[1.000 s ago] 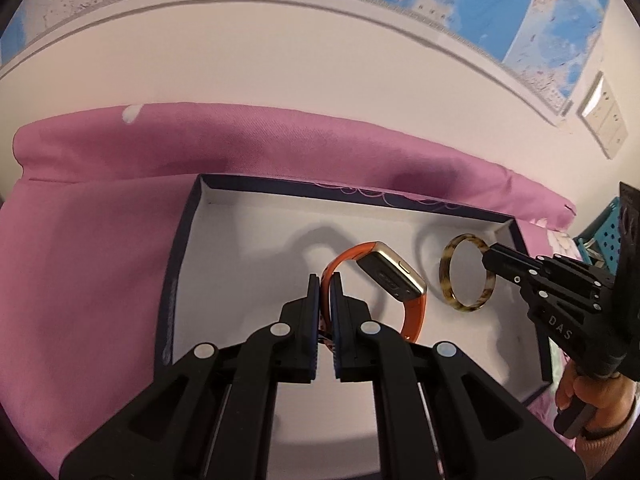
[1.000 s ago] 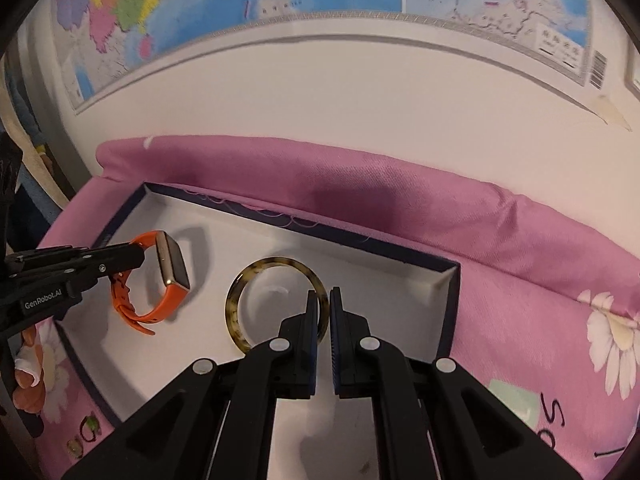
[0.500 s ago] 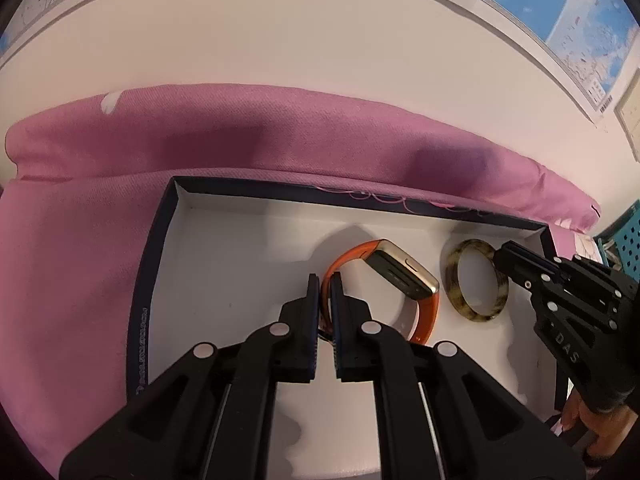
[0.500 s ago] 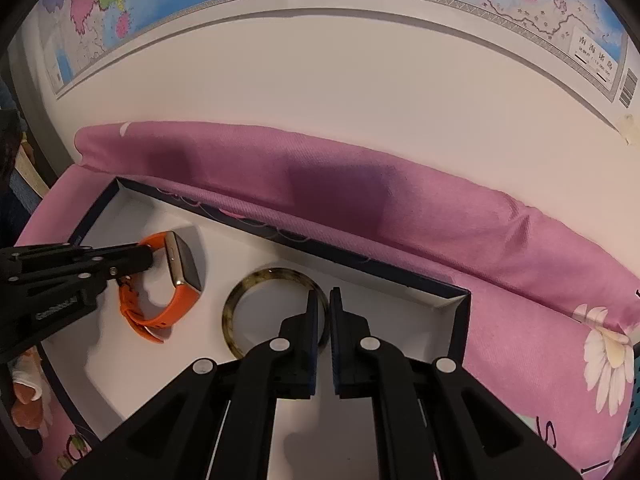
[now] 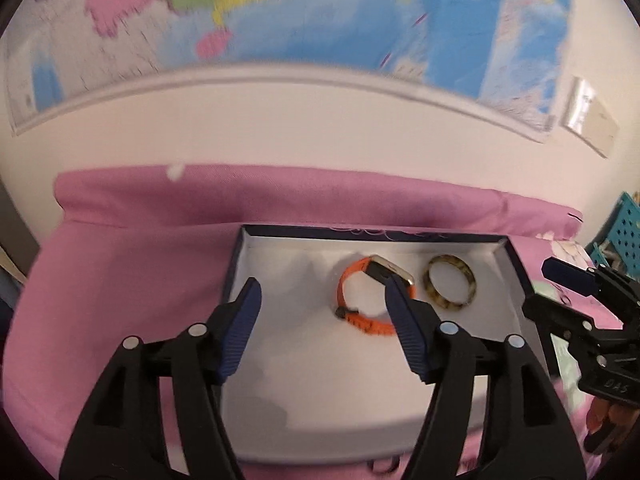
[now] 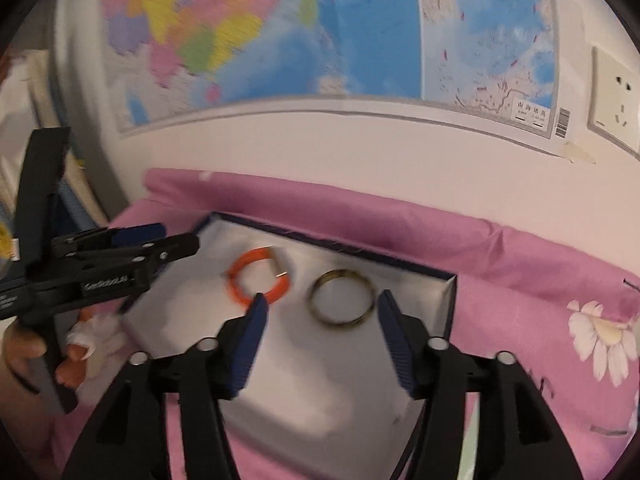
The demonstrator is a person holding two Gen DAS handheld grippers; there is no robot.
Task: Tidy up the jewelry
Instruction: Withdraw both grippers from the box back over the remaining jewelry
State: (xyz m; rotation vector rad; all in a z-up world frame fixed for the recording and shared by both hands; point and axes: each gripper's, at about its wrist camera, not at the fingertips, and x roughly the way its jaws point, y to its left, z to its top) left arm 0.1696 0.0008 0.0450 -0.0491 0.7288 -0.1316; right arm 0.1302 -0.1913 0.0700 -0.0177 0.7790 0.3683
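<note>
Left wrist, box (image 5: 514,276), watch (image 5: 362,322), bangle (image 5: 450,286)

Each wrist camera looks forward and downward along its own black fingers, from close above the dark-rimmed, white-lined open box (image 5: 516,264) (image 6: 450,300). The left view stands off the box's left side, the right view off its right. Both share the box's interior and the coloured wall map (image 5: 320,20) (image 6: 360,32) beyond it.

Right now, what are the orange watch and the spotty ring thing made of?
The orange watch strap looks like matte rubber or silicone, with a shiny gold-coloured metal case. The bangle looks like glossy plastic or resin, mottled brown and cream like tortoiseshell. I can't be sure from looks.
</note>
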